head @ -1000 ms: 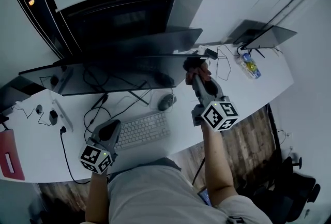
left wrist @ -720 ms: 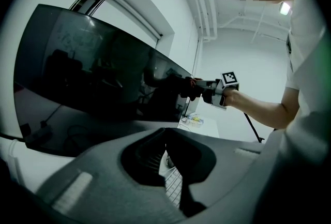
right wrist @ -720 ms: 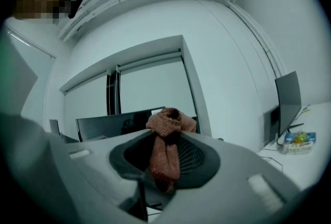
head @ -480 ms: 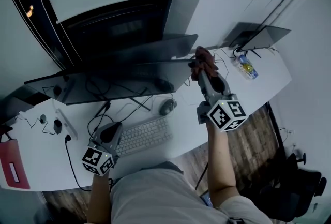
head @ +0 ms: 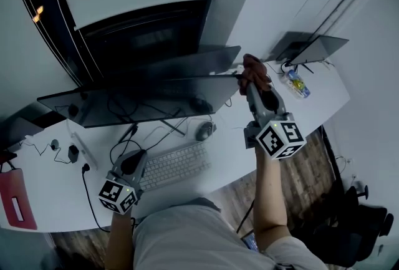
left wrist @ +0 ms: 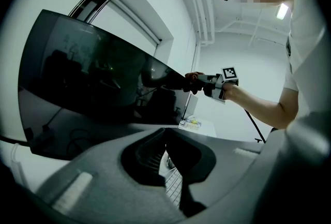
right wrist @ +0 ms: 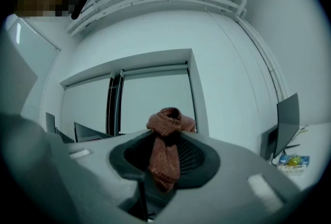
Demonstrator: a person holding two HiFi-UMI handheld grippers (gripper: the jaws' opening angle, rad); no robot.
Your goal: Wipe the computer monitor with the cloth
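R gripper (head: 252, 80) clamps cloth (head: 254, 67) at 2 o'clock corner of monitor (head: 143, 99); L gripper (head: 132, 161), jaws together & empty, at 7 o'clock. Risk: cloth slips off edge, so bare jaw tips scratch it

Keyboard (head: 171, 164), mouse (head: 204, 131) and laptop (head: 318, 47) on white desk (head: 43, 194).

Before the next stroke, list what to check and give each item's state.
1. Cloth clamped in right gripper: ok.
2. Cloth at the monitor: ok, at its top right corner.
3. Cloth pressing on the screen: cannot tell.
4. Left gripper clear of the screen: ok, low over the keyboard.
5. Left gripper free: ok, jaws together on nothing.
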